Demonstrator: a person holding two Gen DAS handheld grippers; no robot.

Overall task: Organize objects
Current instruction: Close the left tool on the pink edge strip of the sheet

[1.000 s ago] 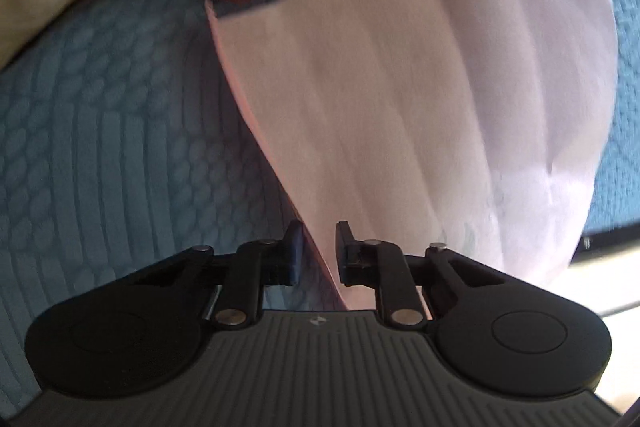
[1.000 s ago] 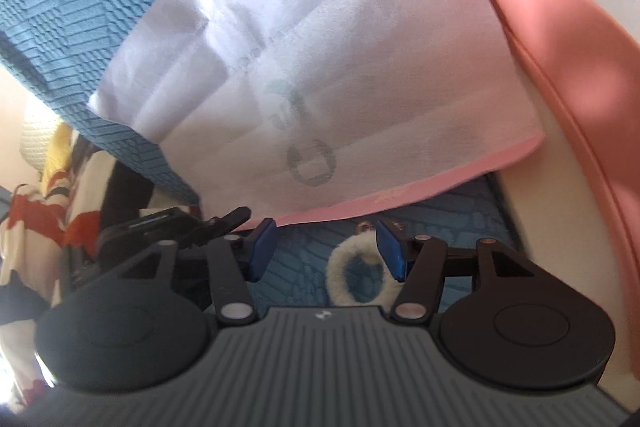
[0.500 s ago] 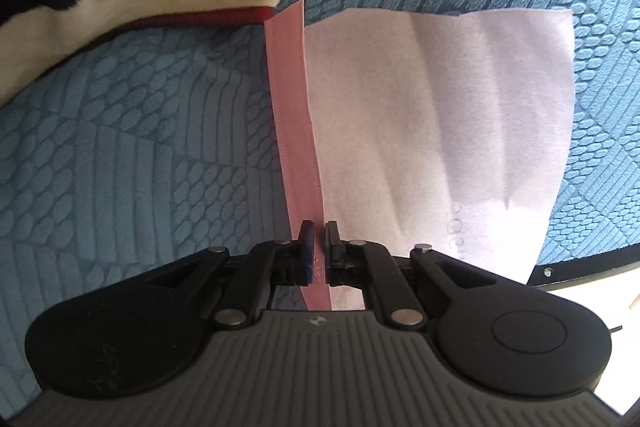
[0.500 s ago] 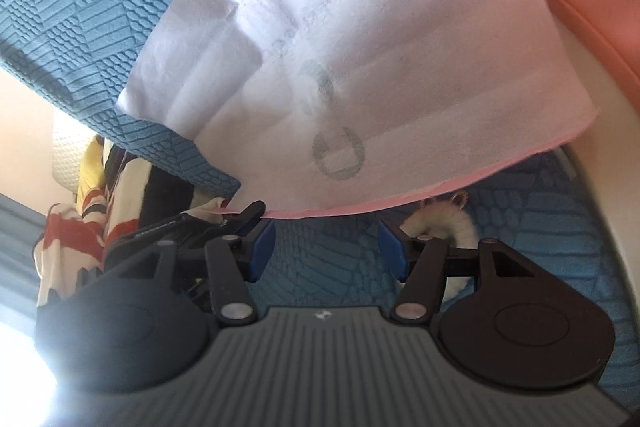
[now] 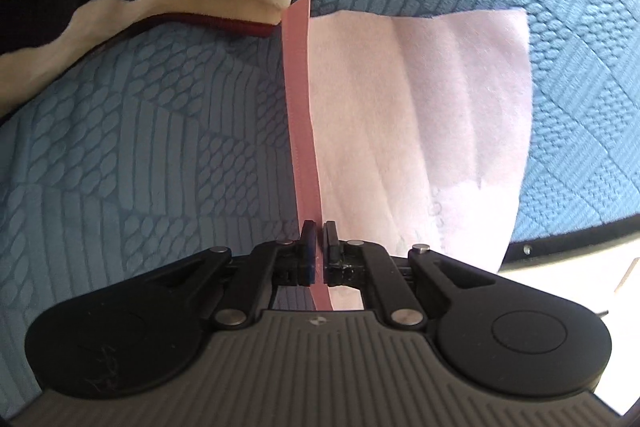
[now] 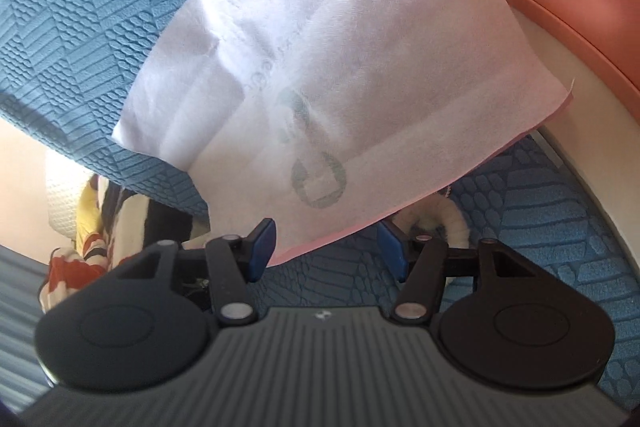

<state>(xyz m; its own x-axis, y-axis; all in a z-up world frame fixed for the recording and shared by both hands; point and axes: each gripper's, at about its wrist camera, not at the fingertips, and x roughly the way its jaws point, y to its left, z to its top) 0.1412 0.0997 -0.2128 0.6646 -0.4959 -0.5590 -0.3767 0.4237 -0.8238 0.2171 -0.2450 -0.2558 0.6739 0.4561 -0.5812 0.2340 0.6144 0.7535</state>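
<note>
Between left gripper [image 5: 319,241] jaws: pink edge of white non-woven bag [image 5: 420,131], pinched tight, bag lifted off blue textured cushion [image 5: 140,147]. Right gripper [image 6: 326,241] jaws stand half apart, gripping nothing; bag's lower pink hem hangs just in front of them. Beyond: fluffy white ring [image 6: 448,219] on cushion, striped fabric [image 6: 92,239] at left. Judgement: bag secured one side only; second grip, then folding or stowing, remains.
</note>
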